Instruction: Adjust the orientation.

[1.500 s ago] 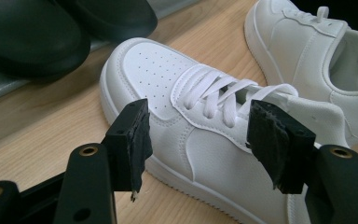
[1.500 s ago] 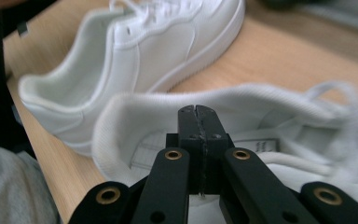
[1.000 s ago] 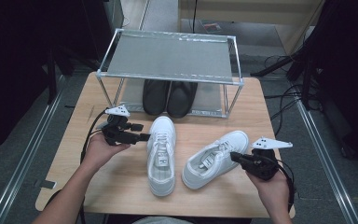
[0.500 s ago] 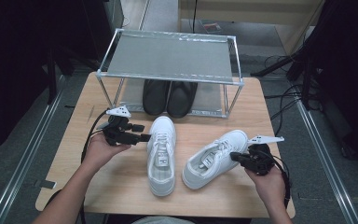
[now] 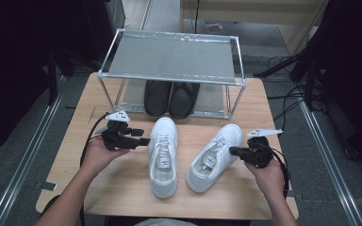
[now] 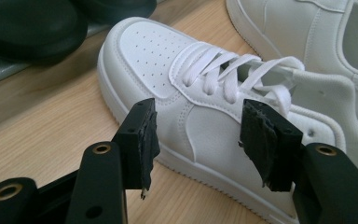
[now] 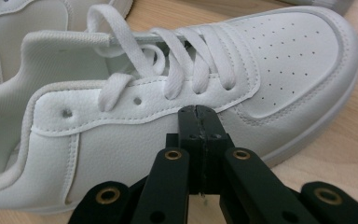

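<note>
Lying side by side on the wooden table, two white sneakers sit in front of a metal shoe rack. Closest to the rack's middle is the left sneaker, its toe aimed straight at the rack; the right sneaker rests just beside it, angled with its toe swung outward toward the rack's right leg. A pair of black shoes stands on the rack's bottom shelf, just behind the white toes.

The left gripper is level with the side of the left sneaker, in front of the rack's left leg. Its jaws stand apart and have just been closing a little; in the left gripper view they frame the sneaker's side panel without pressing on it. The right gripper has its jaws pressed together with nothing between them, tips right at the outer side of the right sneaker below the laces; whether they touch the leather I cannot tell.
</note>
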{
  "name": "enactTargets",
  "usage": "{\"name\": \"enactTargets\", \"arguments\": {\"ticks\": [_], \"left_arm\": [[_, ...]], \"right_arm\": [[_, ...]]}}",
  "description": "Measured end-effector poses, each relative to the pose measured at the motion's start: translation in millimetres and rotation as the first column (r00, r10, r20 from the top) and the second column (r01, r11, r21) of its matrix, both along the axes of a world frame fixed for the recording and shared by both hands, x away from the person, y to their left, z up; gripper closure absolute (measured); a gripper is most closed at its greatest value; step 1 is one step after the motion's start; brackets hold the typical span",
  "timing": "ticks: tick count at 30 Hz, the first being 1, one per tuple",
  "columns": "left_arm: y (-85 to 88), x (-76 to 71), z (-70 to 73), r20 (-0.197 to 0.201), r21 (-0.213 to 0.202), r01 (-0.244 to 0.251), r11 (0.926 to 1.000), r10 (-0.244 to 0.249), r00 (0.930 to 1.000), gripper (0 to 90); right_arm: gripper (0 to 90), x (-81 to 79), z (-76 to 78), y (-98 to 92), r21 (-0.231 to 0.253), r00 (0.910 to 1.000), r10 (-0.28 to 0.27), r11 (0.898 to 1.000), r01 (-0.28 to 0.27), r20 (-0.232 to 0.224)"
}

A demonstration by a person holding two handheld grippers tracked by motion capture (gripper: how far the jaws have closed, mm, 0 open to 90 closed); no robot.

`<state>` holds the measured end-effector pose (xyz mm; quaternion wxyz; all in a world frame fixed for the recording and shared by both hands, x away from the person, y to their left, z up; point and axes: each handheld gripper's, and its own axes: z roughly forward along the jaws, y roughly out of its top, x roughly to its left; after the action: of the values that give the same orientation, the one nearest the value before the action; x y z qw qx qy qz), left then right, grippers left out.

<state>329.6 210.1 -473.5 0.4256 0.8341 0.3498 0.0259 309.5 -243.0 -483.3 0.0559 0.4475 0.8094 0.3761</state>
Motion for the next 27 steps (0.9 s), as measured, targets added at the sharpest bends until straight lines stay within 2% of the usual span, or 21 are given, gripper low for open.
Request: {"name": "enactTargets", "arguments": {"ticks": [8,13,17,21,23,27], "left_arm": [[5.5,-4.4,-2.6,0.000,-0.010,-0.021,0.9997,0.021,0.9998,46.4],[7.1,-6.6,-5.4,-0.003,-0.018,-0.010,0.9998,0.010,0.9999,53.5],[8.2,-9.2,-5.9,-0.002,-0.029,-0.006,0.9996,0.006,1.0000,56.3],[11.0,-9.9,-9.7,-0.026,-0.035,-0.008,0.9993,0.007,0.9996,63.9],[12.6,-9.7,-11.7,-0.041,-0.035,-0.016,0.9993,0.015,0.9991,68.5],[12.8,-10.6,-12.5,-0.031,-0.037,-0.020,0.9991,0.019,0.9993,71.9]], "right_arm": [[90.0,15.6,-0.2,11.5,-0.003,0.9997,0.022,1.000,-0.022,0.013],[90.0,24.6,0.0,19.3,0.005,0.9996,0.026,1.000,-0.026,0.002],[90.0,31.8,-0.7,29.7,0.000,0.9991,0.038,0.999,-0.038,0.015],[90.0,37.8,-1.2,39.7,0.001,0.9983,0.053,0.999,-0.053,0.022],[90.0,39.6,-0.9,40.5,0.013,0.9986,0.052,0.999,-0.052,0.014],[90.0,36.6,2.3,37.7,-0.001,0.9974,0.068,0.998,-0.068,0.025]]}}
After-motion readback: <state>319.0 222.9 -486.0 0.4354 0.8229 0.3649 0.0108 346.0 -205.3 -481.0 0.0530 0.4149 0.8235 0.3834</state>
